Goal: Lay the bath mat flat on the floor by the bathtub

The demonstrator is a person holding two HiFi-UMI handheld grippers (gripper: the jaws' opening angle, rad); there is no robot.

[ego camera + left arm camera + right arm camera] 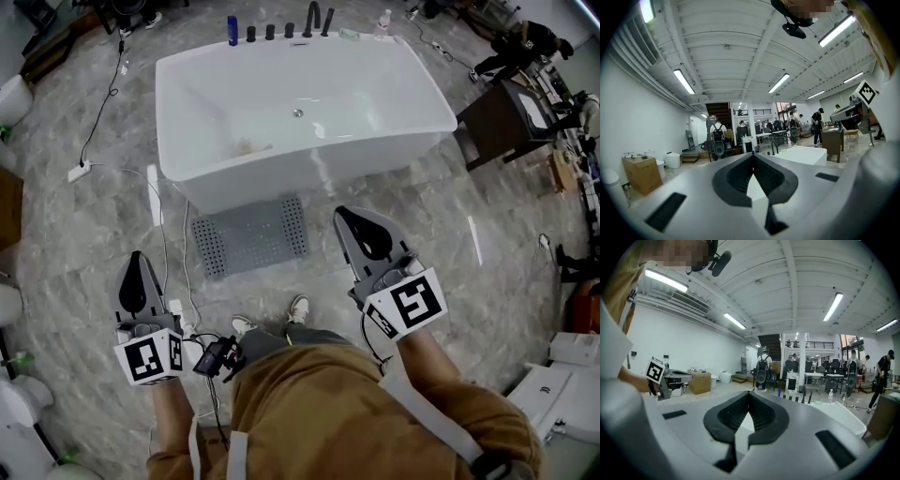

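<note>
Mat flat by bathtub, apart from closed empty left fingers and right fingers

Brown shirt (white shoulder straps)

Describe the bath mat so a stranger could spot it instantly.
Find the big white bathtub. Flat on the floor along its near side lies the bath mat. It is the only grey rectangle there, perforated at both ends.

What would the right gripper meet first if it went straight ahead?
Likely the white bathtub: the shut right gripper points at its near side, though it may pass above the rim.
</note>
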